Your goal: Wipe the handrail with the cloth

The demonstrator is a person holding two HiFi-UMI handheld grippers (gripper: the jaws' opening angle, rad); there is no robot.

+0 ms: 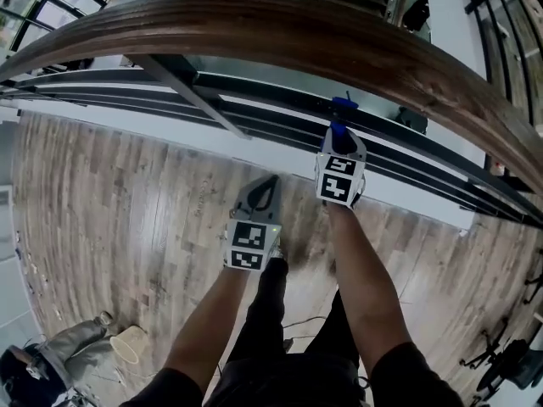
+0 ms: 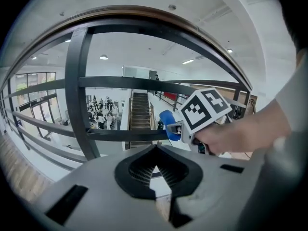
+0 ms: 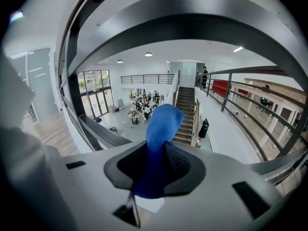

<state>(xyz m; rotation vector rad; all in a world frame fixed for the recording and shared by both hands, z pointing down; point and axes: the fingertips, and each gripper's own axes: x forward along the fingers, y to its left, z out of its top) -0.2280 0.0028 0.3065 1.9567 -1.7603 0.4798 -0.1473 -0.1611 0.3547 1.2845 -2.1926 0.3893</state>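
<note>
The brown wooden handrail (image 1: 339,41) curves across the top of the head view and shows as a thin brown arc (image 2: 144,11) in the left gripper view. My right gripper (image 1: 342,127) is shut on a blue cloth (image 1: 343,107), held up against the black bars just below the handrail. In the right gripper view the cloth (image 3: 162,126) stands up out of the shut jaws (image 3: 160,150). My left gripper (image 1: 270,182) hangs lower and to the left, over the floor, apart from the rail. Its jaws (image 2: 155,152) are shut with nothing between them. The left gripper view also shows the right gripper (image 2: 204,112) with the cloth (image 2: 168,124).
Black metal balustrade bars (image 1: 271,113) and a slanted post (image 1: 182,91) run under the handrail. Wood plank floor (image 1: 110,202) lies below me. A person crouches at the lower left (image 1: 51,359). Beyond the rail are a staircase (image 2: 139,112) and an atrium below.
</note>
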